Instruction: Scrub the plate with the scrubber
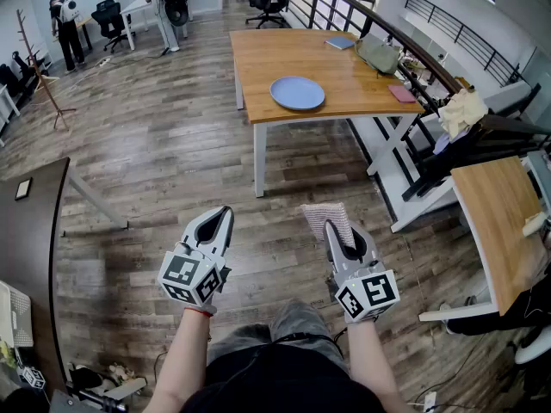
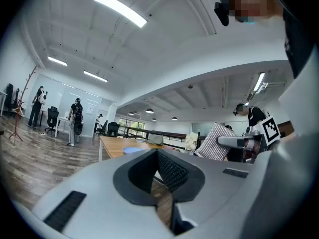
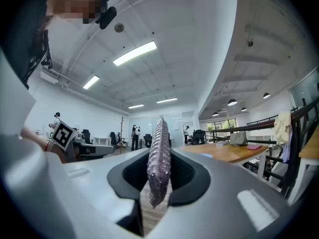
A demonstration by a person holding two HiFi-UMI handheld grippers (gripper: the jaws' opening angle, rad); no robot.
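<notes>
Right tool, lower centre-right of the head view, was clamped on the striped scrubber. The left tool beside it had its jaws together, nothing between them. The blue plate lay on the wooden desk, upper centre — well apart from both.

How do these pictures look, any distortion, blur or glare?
Head view: sharp, evenly lit, edges bowed by the wide lens, plate clear. Left gripper view: strong fisheye, dark corners, ceiling light glaring. Right gripper view: same fisheye, scrubber looms large up close.
</notes>
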